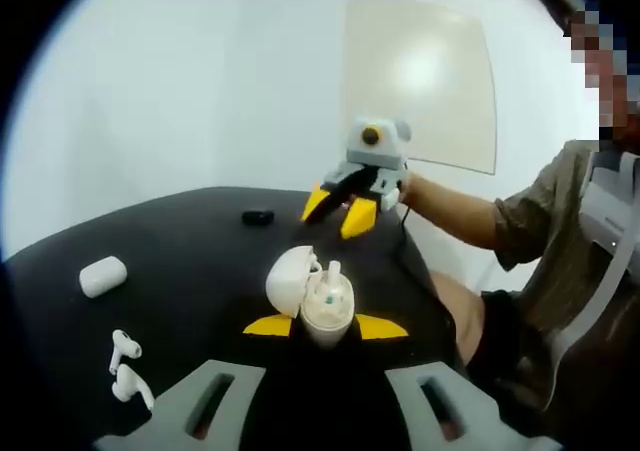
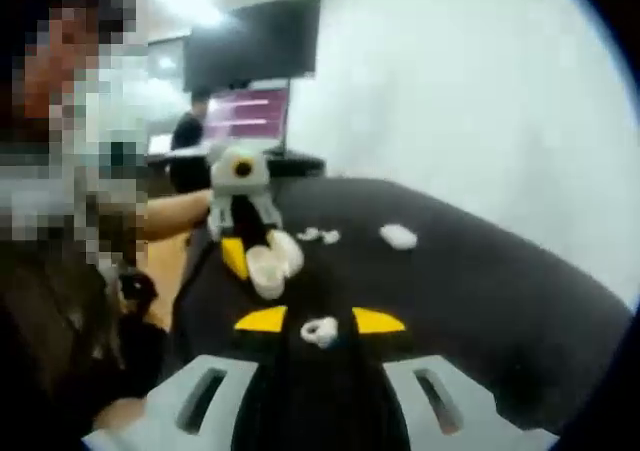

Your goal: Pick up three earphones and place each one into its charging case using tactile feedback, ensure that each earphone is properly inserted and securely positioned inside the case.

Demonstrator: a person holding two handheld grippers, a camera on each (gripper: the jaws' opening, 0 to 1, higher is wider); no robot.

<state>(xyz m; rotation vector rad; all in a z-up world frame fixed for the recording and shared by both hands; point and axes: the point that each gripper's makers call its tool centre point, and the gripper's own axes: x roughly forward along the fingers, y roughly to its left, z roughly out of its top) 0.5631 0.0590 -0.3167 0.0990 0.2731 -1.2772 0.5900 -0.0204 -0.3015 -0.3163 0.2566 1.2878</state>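
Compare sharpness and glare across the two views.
Left gripper view: fairly sharp on the open charging case and loose earphones; soft glare on the wall board. Right gripper view: blurry throughout, earphone smeared, ceiling light blown out.

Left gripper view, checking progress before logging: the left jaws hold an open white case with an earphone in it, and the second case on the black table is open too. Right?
Not quite. The second case on the black table is closed, as the left gripper view shows. The left gripper does hold the open white case with an earphone inside.
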